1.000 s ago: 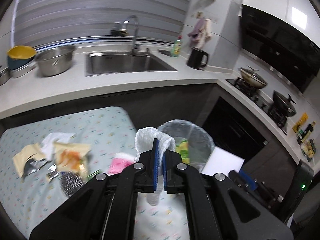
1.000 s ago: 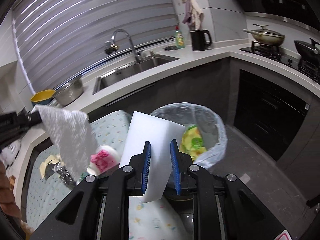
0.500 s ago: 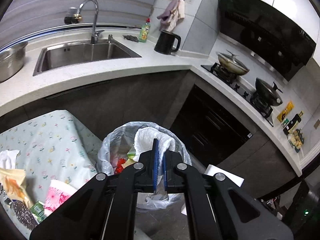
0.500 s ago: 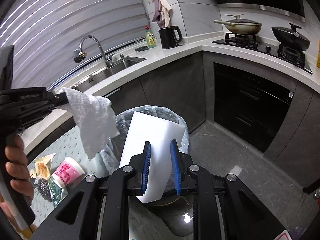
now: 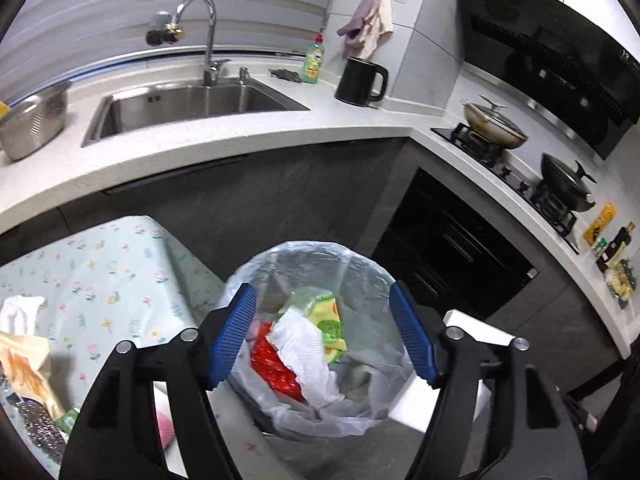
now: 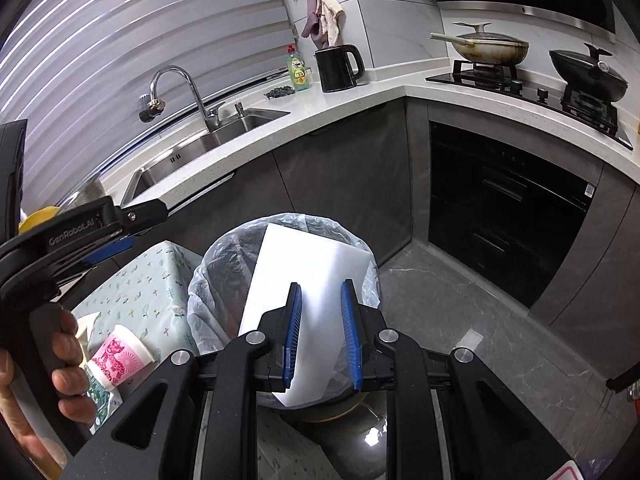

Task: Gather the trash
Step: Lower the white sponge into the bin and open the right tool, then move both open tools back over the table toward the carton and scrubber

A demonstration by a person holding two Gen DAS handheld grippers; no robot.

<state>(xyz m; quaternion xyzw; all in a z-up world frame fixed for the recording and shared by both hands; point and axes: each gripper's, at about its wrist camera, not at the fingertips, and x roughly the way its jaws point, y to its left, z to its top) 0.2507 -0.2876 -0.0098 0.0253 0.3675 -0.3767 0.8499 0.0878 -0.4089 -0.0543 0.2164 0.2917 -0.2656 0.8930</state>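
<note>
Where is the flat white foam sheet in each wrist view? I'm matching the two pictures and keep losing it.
Left wrist view: the flat white foam sheet peeks out at lower right, behind the open left gripper, beside the bin.
Right wrist view: centre, clamped upright in the right gripper, above the bin.
Shared landmark: the clear-bagged trash bin.

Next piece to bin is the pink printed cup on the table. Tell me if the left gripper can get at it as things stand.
Probably yes. The left gripper is open and empty above the trash bin; the pink cup lies uncovered on the table beside it.
</note>
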